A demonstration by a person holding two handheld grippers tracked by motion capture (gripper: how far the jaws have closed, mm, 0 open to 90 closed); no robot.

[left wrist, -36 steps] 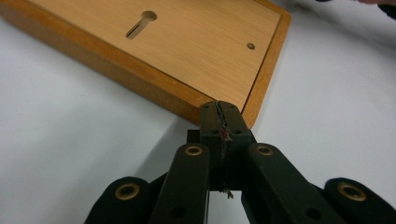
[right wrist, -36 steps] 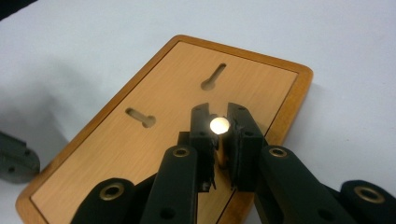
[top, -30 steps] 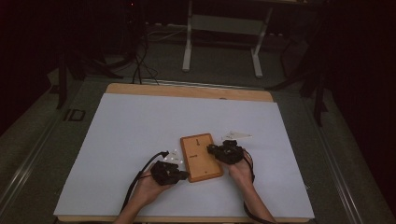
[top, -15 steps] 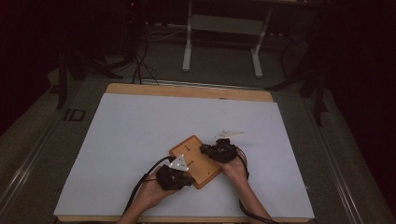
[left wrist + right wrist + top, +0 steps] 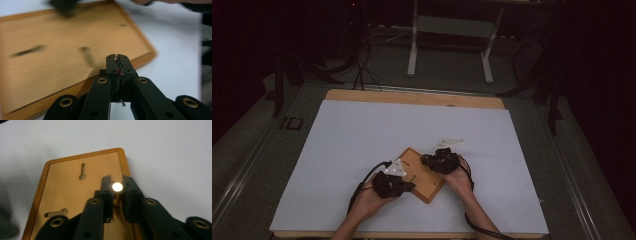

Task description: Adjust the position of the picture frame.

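A wooden board (image 5: pixel 424 176) with a raised rim lies turned at an angle on the white table top (image 5: pixel 362 135). Its face has two keyhole slots (image 5: pixel 82 172). My left gripper (image 5: pixel 411 186) sits at the board's near left edge; in the left gripper view its jaws (image 5: pixel 117 57) are shut together just above the board (image 5: pixel 50 65), with nothing between them. My right gripper (image 5: pixel 426 160) is over the board's far right edge. It (image 5: pixel 117 181) is shut on a small brass-coloured pin (image 5: pixel 117 187) with a bright round head, held upright above the board (image 5: pixel 67 195).
The table's wooden far edge (image 5: pixel 412 97) borders a dark floor with a white stand (image 5: pixel 449 40) and cables. A hand and forearm hold each gripper from the near edge. A grey three-cornered plate (image 5: pixel 451 143) juts from the right gripper.
The board has turned from nearly square to the table to a diagonal. My left gripper moved right onto its near edge; my right gripper shifted slightly left with the board.
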